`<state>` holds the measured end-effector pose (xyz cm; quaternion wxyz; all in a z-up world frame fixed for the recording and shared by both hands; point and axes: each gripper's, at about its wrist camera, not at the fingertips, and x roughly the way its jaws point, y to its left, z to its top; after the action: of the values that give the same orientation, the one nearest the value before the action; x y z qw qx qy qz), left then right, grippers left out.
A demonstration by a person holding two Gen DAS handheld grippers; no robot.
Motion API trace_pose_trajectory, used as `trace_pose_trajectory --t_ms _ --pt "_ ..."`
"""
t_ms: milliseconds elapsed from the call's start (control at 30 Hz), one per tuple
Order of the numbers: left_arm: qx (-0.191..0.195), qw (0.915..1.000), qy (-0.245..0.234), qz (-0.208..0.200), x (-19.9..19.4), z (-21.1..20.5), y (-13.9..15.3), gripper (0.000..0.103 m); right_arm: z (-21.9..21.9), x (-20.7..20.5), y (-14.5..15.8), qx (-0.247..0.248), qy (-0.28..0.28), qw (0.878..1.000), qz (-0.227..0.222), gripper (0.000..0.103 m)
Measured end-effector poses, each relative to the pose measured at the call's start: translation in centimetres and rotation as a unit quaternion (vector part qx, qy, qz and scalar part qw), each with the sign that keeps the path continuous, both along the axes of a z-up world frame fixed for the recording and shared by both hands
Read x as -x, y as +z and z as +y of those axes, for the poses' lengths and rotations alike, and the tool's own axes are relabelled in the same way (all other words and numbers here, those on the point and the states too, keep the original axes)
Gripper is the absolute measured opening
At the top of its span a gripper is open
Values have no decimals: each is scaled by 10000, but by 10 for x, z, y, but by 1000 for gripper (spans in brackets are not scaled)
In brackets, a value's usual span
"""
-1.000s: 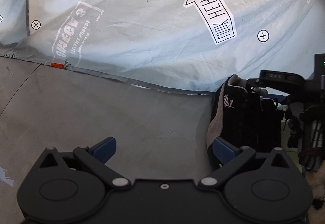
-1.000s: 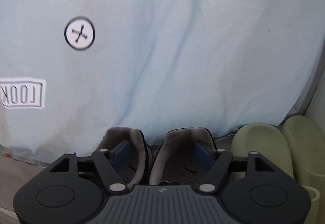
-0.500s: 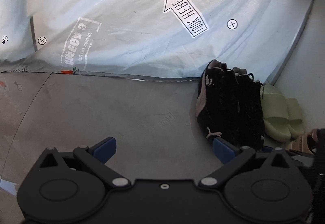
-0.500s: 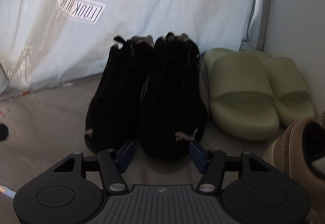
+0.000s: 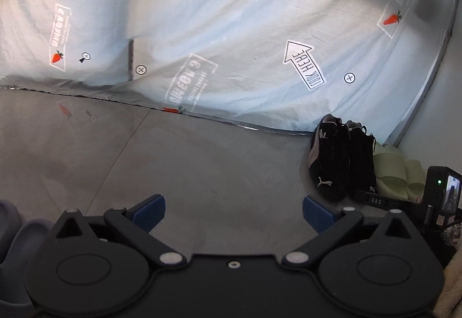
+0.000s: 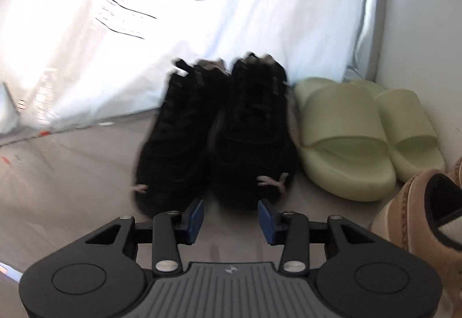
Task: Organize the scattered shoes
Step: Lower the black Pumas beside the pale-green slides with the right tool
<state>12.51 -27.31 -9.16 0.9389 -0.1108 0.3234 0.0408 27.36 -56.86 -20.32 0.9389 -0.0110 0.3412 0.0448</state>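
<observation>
Fingers of the right gripper [image 6: 230, 218] stand partly apart with nothing between the blue pads [image 6: 194, 217]; the jaws have just been closing and press on no object. Fingers of the left gripper [image 5: 234, 212] are spread wide over bare grey floor [image 5: 187, 162], also empty. Two black sneakers [image 6: 219, 139] sit side by side on the floor, heels toward the hanging pale blue sheet [image 5: 231, 38], toes toward the right gripper, which sits just short of the toe of the right-hand sneaker without touching it. Immediately to the right of the sneakers is a pair of pale green slides [image 6: 358, 130], placed parallel near the white wall [image 6: 421, 29]. A tan slipper [image 6: 418, 217] lies at the right edge of the right wrist view, nearer the camera. In the left wrist view the sneakers and slides form a row near the room corner, well to the right of the left gripper. Dark grey slides [image 5: 17, 248] appear at the lower left edge of that view. The right gripper's housing with a small lit screen [image 5: 444, 194] shows at the right edge.
</observation>
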Motion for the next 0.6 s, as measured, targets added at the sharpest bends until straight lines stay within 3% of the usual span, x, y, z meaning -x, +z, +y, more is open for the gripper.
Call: trace_pose_trajectory --t_ms 200,400,600 --pt "-5 9998 56 -201 29 7 7 103 52 2 -15 179 573 9981 151 31" --pt "60 9995 248 -206 31 20 6 103 55 -23 -9 269 -230 9992 195 26" --pt "95 9997 78 -207 25 17 4 103 66 -18 -4 289 -219 9993 60 26"
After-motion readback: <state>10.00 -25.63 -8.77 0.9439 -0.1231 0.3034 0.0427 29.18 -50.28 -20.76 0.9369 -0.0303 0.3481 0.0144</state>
